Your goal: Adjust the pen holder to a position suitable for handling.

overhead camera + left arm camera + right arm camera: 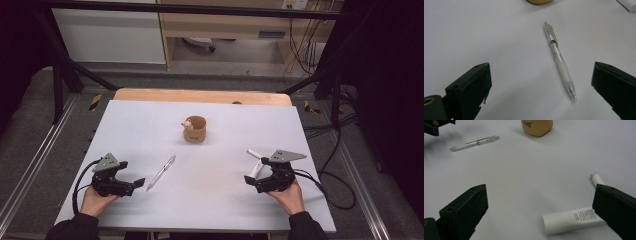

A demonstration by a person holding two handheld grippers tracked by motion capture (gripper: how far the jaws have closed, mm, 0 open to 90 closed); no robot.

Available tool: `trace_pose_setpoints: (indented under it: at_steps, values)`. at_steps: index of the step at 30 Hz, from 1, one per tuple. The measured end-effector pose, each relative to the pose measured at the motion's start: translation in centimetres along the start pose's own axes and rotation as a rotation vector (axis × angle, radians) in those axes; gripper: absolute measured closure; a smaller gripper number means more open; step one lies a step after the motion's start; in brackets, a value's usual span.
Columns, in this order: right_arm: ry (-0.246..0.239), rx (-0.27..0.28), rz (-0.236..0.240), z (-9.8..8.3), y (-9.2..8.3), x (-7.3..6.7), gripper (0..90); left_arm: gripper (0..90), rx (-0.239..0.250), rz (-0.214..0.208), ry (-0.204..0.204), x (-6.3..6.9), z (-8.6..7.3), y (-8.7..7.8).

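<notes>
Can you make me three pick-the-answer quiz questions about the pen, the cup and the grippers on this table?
1. Where does the clear white plastic pen lie?
A. inside the cup
B. flat on the white table, near the left gripper
C. between the right gripper's jaws

2. What colour is the small round cup?
A. tan
B. blue
C. green

3. How are the left gripper's jaws?
A. shut on the pen
B. shut on a tube
C. open, holding nothing

Answers:
1 B, the pen rests on the table just ahead of the left gripper.
2 A, the cup looks tan like wood.
3 C, the left gripper view shows both jaws wide apart, with the pen lying untouched between them farther off.
</notes>
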State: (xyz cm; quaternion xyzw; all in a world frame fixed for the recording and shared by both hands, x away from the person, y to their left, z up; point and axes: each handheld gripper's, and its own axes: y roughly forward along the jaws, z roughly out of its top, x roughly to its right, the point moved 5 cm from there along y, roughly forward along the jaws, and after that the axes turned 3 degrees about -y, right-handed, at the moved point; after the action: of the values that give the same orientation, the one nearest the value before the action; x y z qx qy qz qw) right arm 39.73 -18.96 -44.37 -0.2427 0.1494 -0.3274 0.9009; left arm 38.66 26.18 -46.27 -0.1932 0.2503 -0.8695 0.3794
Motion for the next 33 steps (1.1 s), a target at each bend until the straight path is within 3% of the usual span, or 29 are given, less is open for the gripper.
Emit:
trace_pose_setpoints:
  at_steps: [9,17,25,33]
  values:
    - [-0.040,0.002,0.019,3.1,2.3,-1.8,0.9,2.7,0.002,0.003,-0.006,-0.1,0.0,0.0]
    - [-0.082,-0.013,0.037,6.9,6.1,-3.4,2.2,2.7,0.004,0.002,-0.009,-0.2,0.0,-0.1]
    - [-0.110,-0.013,0.008,9.5,9.0,-4.1,2.7,2.8,0.002,0.000,-0.008,-0.2,0.0,0.0]
    - [-0.178,-0.051,-0.004,11.7,12.6,-4.2,5.3,2.9,-0.003,-0.002,-0.004,-0.2,0.0,0.0]
